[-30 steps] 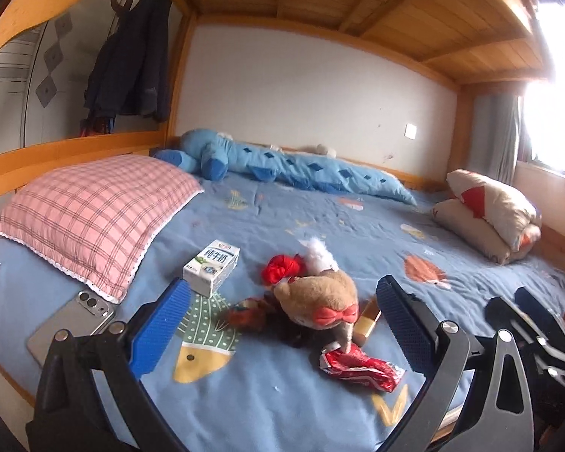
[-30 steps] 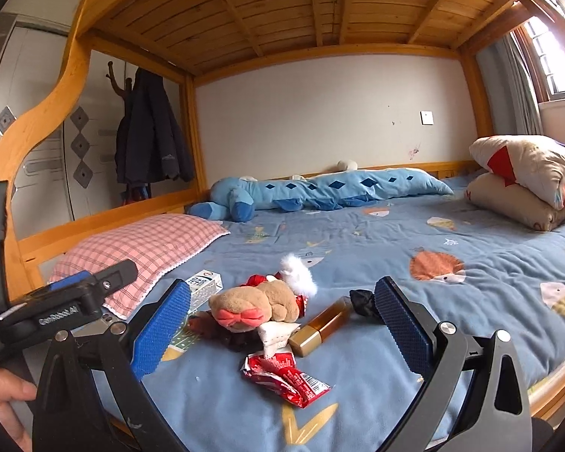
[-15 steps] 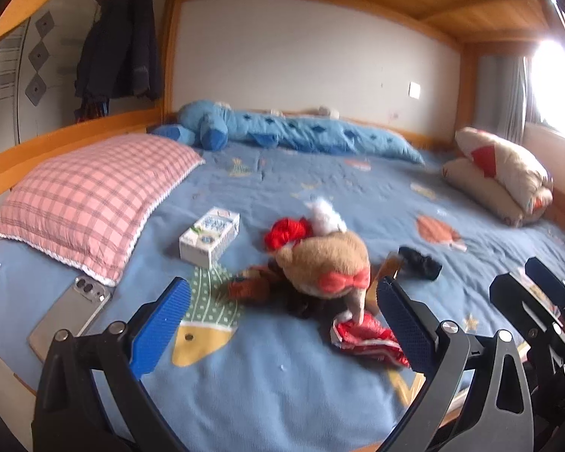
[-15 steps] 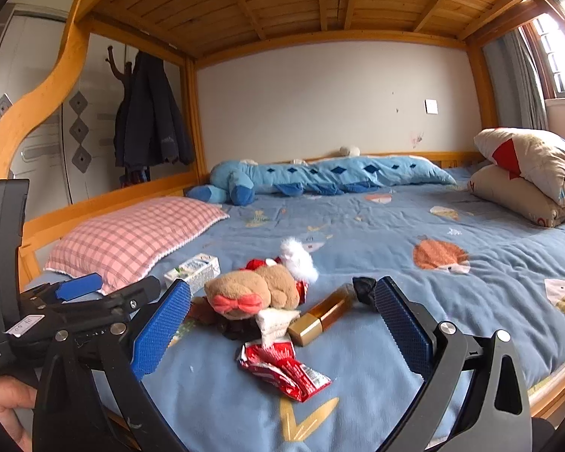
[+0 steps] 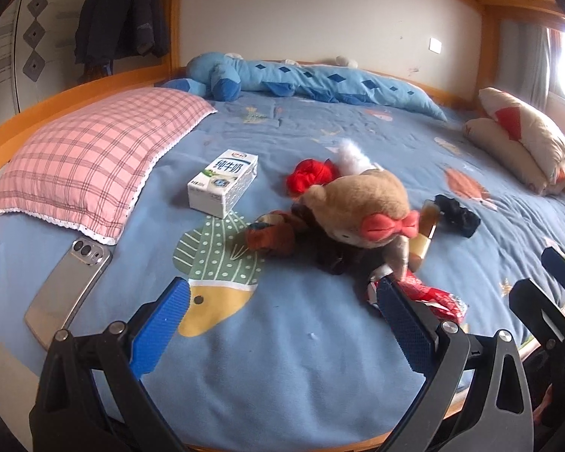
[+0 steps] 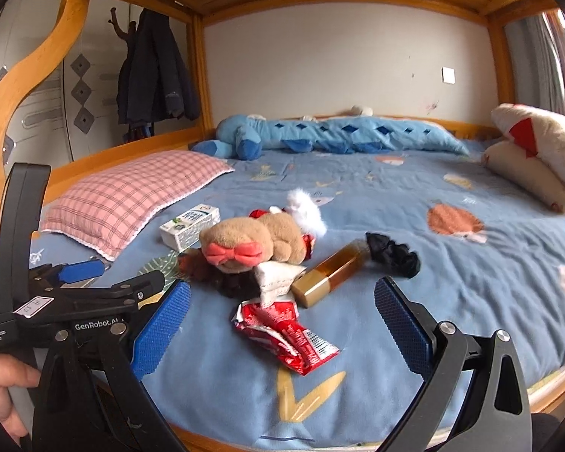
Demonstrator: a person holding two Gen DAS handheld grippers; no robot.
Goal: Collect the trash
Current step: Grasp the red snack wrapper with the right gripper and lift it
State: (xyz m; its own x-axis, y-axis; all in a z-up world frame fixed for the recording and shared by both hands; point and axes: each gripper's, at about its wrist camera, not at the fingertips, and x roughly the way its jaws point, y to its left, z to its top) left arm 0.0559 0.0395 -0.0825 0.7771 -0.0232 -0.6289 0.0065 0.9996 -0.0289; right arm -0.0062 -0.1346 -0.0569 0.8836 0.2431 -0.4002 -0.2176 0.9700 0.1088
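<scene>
A blue quilted bed is being spread across both views, boxed in by a wooden bunk frame, with a pink checked pillow lying at its left. A brown plush toy is being shown sprawled in the middle of the bed, and a white milk carton is lying beyond it toward the pillow, well apart from both grippers. A crumpled red wrapper is lying just in front of the plush toy, touching the toy's white fabric, with its long axis running from upper left to lower right in the right wrist view. An amber bottle is lying just beside it, a black scrunchie at the bottle's far end, and a phone by the pillow corner.

The right gripper is being held wide open and empty, with the wrapper framed almost squarely between its jaws, so this hand is judged the nearer. The left gripper is likewise being held wide and empty, the wrapper partly hidden behind its right finger.

Open quilt is being left on the wrapper's near and right sides. The bed's front edge is lying close below, so little room is judged to be left for a low approach.
</scene>
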